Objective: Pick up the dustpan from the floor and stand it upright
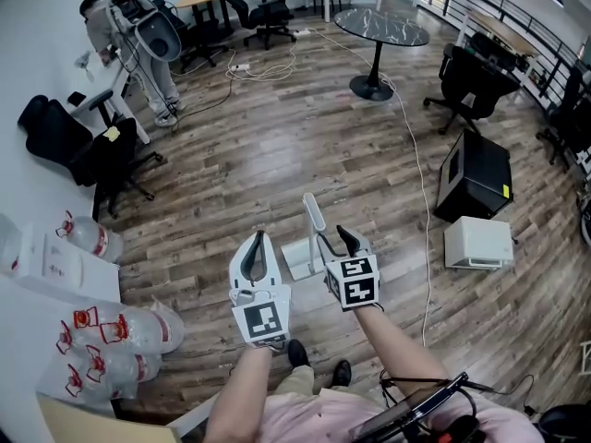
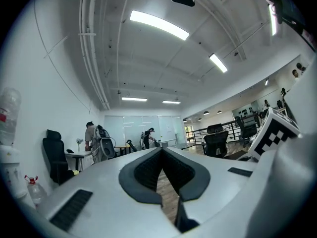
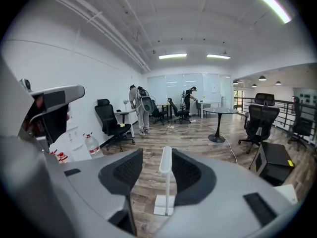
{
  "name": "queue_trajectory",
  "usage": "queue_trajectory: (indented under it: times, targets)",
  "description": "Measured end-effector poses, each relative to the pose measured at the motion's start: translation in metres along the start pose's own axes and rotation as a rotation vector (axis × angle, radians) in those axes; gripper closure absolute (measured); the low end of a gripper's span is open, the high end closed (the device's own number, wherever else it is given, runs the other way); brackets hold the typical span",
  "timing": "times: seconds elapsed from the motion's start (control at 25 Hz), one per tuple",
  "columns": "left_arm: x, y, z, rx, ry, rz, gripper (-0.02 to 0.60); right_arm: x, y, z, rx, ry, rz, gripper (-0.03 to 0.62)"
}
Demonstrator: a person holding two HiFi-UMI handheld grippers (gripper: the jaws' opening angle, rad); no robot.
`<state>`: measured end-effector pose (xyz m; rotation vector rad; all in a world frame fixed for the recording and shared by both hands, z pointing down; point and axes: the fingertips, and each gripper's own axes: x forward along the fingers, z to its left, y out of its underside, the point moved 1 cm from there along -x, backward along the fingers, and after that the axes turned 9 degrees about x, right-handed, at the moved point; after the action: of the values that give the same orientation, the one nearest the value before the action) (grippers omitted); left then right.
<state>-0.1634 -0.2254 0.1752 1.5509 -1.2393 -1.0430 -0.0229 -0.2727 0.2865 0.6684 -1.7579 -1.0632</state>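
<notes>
Dustpan (image 1: 301, 255) upright on wood floor (image 1: 277, 155), handle up, just ahead of both grippers.
Right gripper (image 3: 157, 162): jaws apart, handle between them, untouched.
Left gripper (image 2: 162, 152): jaws pressed together, empty.
Judgement: standing step looks complete. Next: back right gripper straight off without clipping handle.

**Head view:** head-mounted camera, facing forward and steeply down on the wooden floor (image 1: 277, 146), both grippers close beneath.

**Left gripper view:** camera riding the left gripper (image 1: 259, 238), tilted upward along its jaws toward the ceiling (image 2: 148, 58).

**Right gripper view:** camera riding the right gripper (image 1: 334, 240), near level, looking along its jaws across the room.

**Shared:** head and right gripper views both show the dustpan (image 1: 300, 255) and round table (image 1: 380, 26); all three show the distant standing person (image 1: 120, 26).
</notes>
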Motion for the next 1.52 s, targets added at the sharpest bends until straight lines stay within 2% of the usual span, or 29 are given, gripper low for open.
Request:
queue_trajectory:
  times: [0.16, 0.36, 0.56, 0.68, 0.96, 1.08, 1.52]
  targets:
    - [-0.011, -0.024, -0.001, -0.015, -0.016, -0.013, 0.572, -0.027, -0.029, 0.011, -0.008, -0.032, -0.085, 0.413]
    - [-0.021, -0.061, -0.006, 0.010, -0.008, -0.049, 0.572, -0.073, -0.071, 0.026, -0.039, -0.064, -0.218, 0.439]
    - [-0.030, -0.098, -0.007, -0.022, -0.024, -0.084, 0.572, -0.115, -0.103, 0.040, -0.077, -0.088, -0.331, 0.471]
    - [-0.036, -0.112, -0.002, 0.007, -0.042, -0.119, 0.572, -0.134, -0.114, 0.046, -0.076, -0.099, -0.375, 0.496]
    - [-0.045, -0.129, -0.004, 0.032, -0.058, -0.131, 0.572, -0.157, -0.120, 0.047, -0.088, -0.094, -0.421, 0.589]
    - [-0.048, -0.135, -0.006, 0.013, -0.057, -0.130, 0.572, -0.159, -0.119, 0.046, -0.087, -0.085, -0.418, 0.592]
    - [-0.045, -0.134, -0.009, 0.020, -0.057, -0.110, 0.572, -0.161, -0.120, 0.037, -0.095, -0.067, -0.422, 0.592]
